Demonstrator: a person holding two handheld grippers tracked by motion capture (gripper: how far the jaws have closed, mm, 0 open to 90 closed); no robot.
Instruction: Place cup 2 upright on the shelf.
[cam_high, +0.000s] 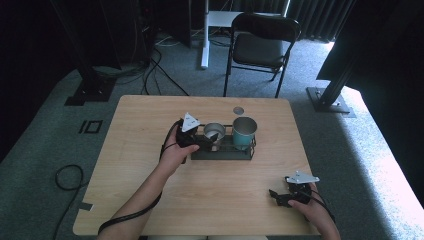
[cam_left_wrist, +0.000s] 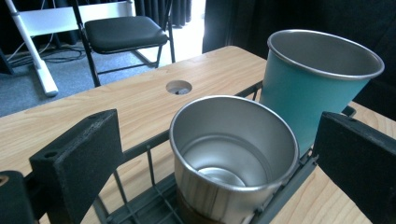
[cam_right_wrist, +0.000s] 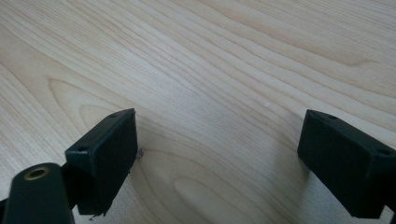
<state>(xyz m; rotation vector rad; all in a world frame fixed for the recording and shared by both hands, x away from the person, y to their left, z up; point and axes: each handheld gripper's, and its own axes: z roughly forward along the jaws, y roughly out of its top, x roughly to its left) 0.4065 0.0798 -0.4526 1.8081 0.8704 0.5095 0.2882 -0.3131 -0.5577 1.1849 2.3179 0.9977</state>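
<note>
A bare steel cup (cam_high: 214, 134) and a taller teal cup (cam_high: 244, 131) stand side by side in a black wire rack (cam_high: 222, 154) at the table's middle. My left gripper (cam_high: 204, 140) is at the rack's left end, open, its jaws either side of the steel cup (cam_left_wrist: 233, 158) with gaps on both sides; the teal cup (cam_left_wrist: 317, 79) stands just behind it. My right gripper (cam_high: 274, 196) rests low near the table's front right corner, open over bare wood (cam_right_wrist: 210, 93) with nothing between its jaws.
The wooden table (cam_high: 150, 190) has a round cable hole (cam_high: 238, 110) behind the rack. A black folding chair (cam_high: 260, 47) and a white stand (cam_high: 205, 35) sit beyond the far edge. Cables lie on the grey carpet at the left.
</note>
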